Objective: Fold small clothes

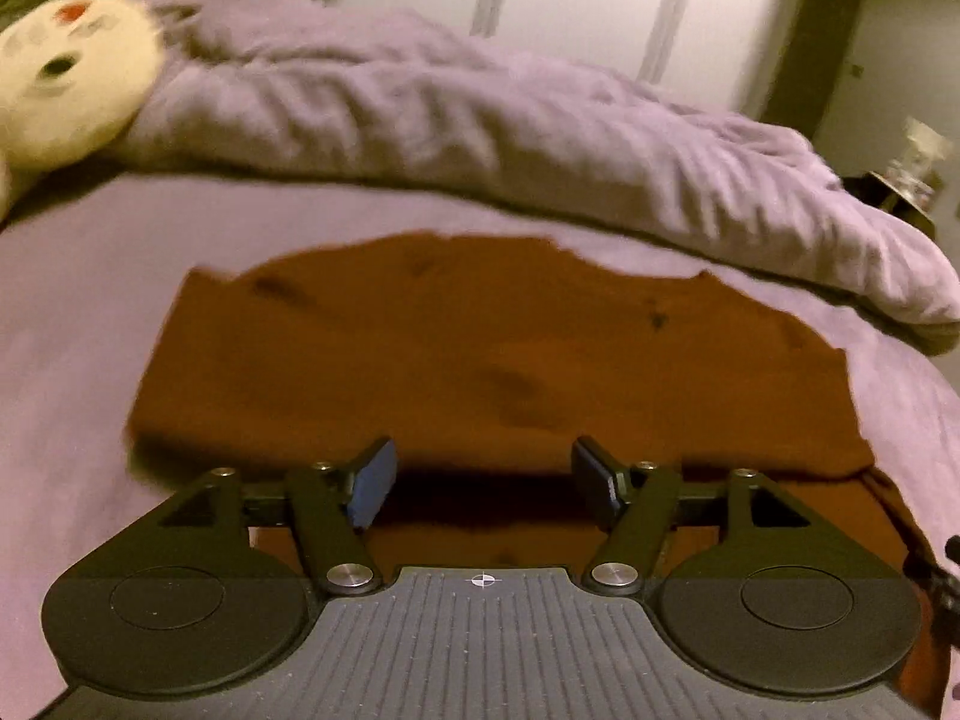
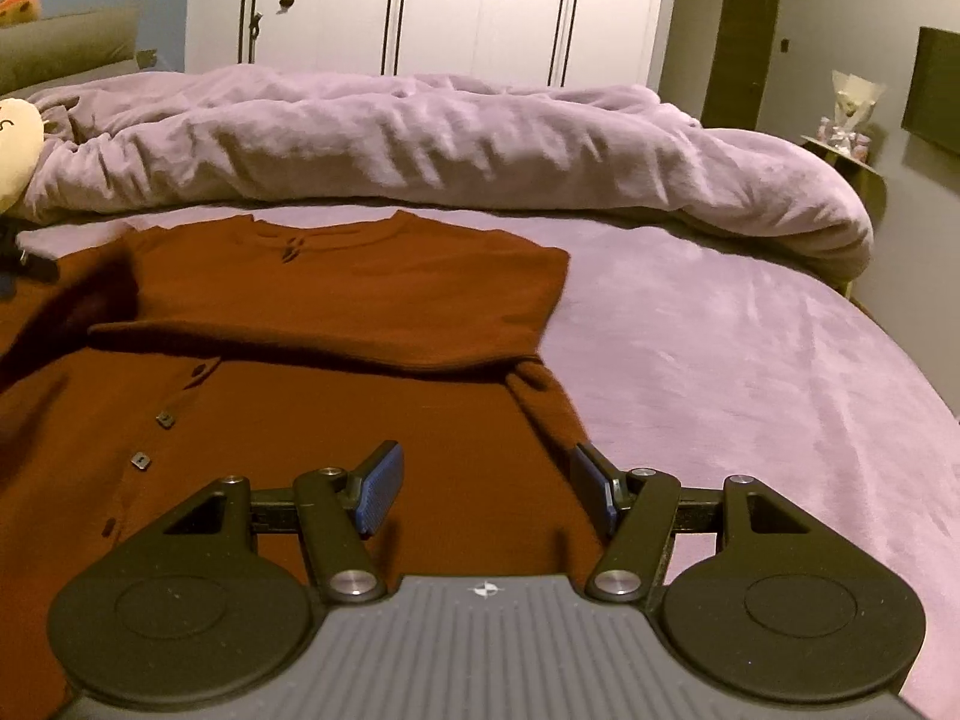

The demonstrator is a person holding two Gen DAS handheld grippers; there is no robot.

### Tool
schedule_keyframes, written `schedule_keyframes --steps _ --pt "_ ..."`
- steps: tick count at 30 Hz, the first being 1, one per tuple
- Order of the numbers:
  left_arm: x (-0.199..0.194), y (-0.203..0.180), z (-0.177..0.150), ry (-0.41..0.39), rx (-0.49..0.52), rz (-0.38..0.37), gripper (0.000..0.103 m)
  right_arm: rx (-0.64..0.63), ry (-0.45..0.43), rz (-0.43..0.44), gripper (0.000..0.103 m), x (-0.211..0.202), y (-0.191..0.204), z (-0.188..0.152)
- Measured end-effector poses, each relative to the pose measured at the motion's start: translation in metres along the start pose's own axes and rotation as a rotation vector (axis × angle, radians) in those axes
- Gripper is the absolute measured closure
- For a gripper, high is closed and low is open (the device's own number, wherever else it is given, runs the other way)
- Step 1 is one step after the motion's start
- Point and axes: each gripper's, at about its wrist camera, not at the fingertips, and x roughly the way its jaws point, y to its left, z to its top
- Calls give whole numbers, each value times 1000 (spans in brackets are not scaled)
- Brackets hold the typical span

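A rust-brown buttoned garment (image 2: 336, 312) lies on the purple bed sheet (image 2: 750, 360), its upper part folded over the lower part, with small buttons (image 2: 164, 418) showing on the lower layer. It also shows in the left wrist view (image 1: 468, 354). My right gripper (image 2: 486, 486) is open and empty just above the garment's near right edge. My left gripper (image 1: 483, 483) is open and empty, low over the garment's near fold. The left gripper's tip (image 2: 24, 264) shows at the left edge of the right wrist view.
A bunched purple duvet (image 2: 456, 138) lies across the bed behind the garment. A cream plush toy (image 1: 66, 84) sits at the far left. White wardrobe doors (image 2: 480, 6) stand behind the bed, and a small side table (image 2: 846, 150) at the right.
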Motion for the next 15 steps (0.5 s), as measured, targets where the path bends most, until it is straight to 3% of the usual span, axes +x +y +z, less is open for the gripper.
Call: schedule_keyframes --steps 4,8,11,15 --pt "-24 39 -26 1 -93 89 30 -6 -5 36 41 5 7 3" --pt "-36 63 -41 18 -102 236 28 21 13 165 41 15 32 15" --pt "-34 72 -43 31 -115 266 26 48 36 291 45 26 59 28" --pt "-28 73 -43 30 -133 260 25 132 133 466 53 55 91 45"
